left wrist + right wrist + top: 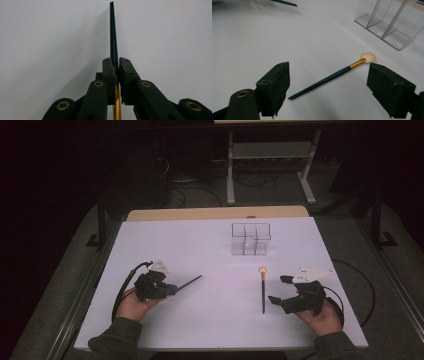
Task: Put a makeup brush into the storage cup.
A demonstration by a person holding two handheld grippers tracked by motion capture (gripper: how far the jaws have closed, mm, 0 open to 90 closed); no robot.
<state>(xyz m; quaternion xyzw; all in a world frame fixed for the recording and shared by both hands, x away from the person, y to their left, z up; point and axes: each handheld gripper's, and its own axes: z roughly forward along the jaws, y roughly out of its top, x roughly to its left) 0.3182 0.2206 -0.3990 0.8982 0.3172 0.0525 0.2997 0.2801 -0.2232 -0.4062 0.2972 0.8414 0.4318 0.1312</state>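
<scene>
At the bottom of the high view, nearest to the camera, two sleeves and hands come in, each one with a gripper. In the lower left of this view the left gripper (170, 289) is pressed together on a thin dark brush (189, 282), whose handle sticks out from the jaws toward the middle of the frame, low over the white table (200, 245). In the left gripper view the jaws are closed on this brush (113, 37) near the place where the dark handle meets the gold ferrule; the handle goes straight up to the top of the frame, and the gold part shows below, between the jaws.

To the right of the middle in the high view, a second brush (263, 292) lies flat on the table, its pale head toward the far side. Just to the right of it is the right gripper (280, 290), its jaws spread wide and holding nothing. In the right gripper view this brush (329, 78) lies between the two open jaws but further away, apart from both.

In the upper middle of the high view a clear organizer (250, 239) with compartments stands on the table.
</scene>
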